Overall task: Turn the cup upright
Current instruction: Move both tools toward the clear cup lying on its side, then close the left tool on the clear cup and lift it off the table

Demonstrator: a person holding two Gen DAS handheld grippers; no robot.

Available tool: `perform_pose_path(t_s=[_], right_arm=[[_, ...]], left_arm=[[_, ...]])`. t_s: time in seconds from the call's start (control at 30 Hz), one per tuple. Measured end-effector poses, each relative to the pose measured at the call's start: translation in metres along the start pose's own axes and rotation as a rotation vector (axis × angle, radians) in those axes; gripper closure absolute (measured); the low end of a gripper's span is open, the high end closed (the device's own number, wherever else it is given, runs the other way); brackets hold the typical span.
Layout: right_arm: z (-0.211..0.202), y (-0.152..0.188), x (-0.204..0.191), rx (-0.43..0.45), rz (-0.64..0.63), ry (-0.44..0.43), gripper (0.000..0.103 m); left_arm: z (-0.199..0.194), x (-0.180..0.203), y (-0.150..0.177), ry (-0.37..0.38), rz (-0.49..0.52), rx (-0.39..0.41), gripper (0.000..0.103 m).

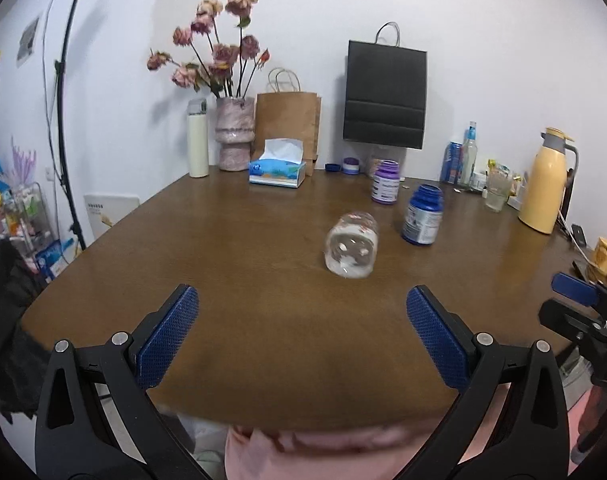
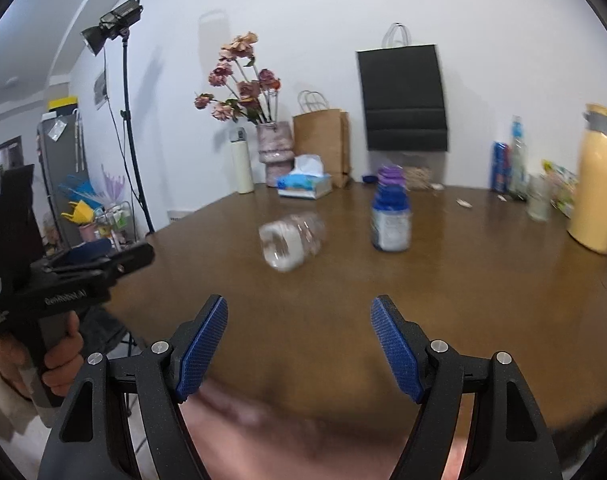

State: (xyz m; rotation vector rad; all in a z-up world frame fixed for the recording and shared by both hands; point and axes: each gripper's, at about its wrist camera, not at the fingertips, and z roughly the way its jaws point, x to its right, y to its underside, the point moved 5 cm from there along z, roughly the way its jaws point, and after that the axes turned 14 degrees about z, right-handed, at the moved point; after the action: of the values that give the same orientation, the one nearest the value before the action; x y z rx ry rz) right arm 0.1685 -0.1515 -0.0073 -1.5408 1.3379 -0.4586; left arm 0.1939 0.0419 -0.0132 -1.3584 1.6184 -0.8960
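While the clear cup (image 1: 352, 245) lies on its side near the middle of the brown bench (image 1: 223, 248), both of your grippers hang over the near edge with nothing between their blue pads. Your left gripper (image 1: 302, 338) has its jaws spread wide, and your right gripper (image 2: 299, 350) is likewise spread wide. From the left wrist view the cup's round end faces you; from the right wrist view it lies tilted, ahead and left of centre, somewhat blurred. A blue bottle (image 1: 422, 216) stands upright just right of the cup, apart from it, with a purple jar (image 1: 386, 182) behind. Along the far wall sit a tissue box (image 1: 277, 169), a vase (image 1: 233, 132) of dried flowers and a yellow jug (image 1: 547, 182).
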Motion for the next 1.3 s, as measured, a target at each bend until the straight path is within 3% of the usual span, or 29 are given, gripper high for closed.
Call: perform_pose_path(t_s=[0.1, 0.3, 0.43, 0.57, 0.7, 0.8, 0.93, 0.97, 1.0, 1.17, 1.23, 1.3], right_arm=[[0.045, -0.022, -0.013, -0.062, -0.022, 0.015, 0.024], [0.134, -0.057, -0.035, -0.13, 0.047, -0.052, 0.024], [0.209, -0.063, -0.026, -0.25, 0.12, 0.074, 0.024], [0.253, -0.054, -0.016, -0.323, 0.135, 0.11, 0.024], [0.257, -0.053, -0.017, -0.322, 0.123, 0.051, 0.024], [0.245, -0.05, -0.019, -0.336, 0.066, -0.017, 0.038], [0.218, -0.039, -0.027, -0.386, -0.036, -0.11, 0.043], [0.21, -0.036, -0.028, -0.406, -0.051, -0.141, 0.054], [0.202, -0.031, -0.029, -0.439, -0.07, -0.172, 0.057], [0.181, -0.021, -0.02, -0.445, -0.125, -0.169, 0.057], [0.181, -0.022, -0.016, -0.43, -0.112, -0.159, 0.057], [0.182, -0.023, -0.013, -0.421, -0.099, -0.148, 0.057]], left_arm=[[0.025, -0.018, -0.012, 0.038, -0.022, -0.028, 0.0], [0.072, -0.046, -0.028, 0.061, -0.015, -0.09, 0.0], [0.098, -0.061, -0.032, 0.113, -0.058, -0.126, 0.0], [0.116, -0.071, -0.032, 0.123, -0.078, -0.165, 0.0], [0.12, -0.074, -0.036, 0.104, -0.07, -0.157, 0.0], [0.124, -0.072, -0.039, 0.117, -0.08, -0.158, 0.0], [0.128, -0.06, -0.043, 0.156, -0.08, -0.155, 0.0], [0.129, -0.055, -0.044, 0.167, -0.077, -0.156, 0.0], [0.132, -0.05, -0.045, 0.178, -0.075, -0.159, 0.0], [0.149, -0.027, -0.049, 0.26, -0.107, -0.191, 0.001], [0.161, -0.019, -0.051, 0.267, -0.108, -0.212, 0.007], [0.174, -0.016, -0.05, 0.248, -0.111, -0.262, 0.031]])
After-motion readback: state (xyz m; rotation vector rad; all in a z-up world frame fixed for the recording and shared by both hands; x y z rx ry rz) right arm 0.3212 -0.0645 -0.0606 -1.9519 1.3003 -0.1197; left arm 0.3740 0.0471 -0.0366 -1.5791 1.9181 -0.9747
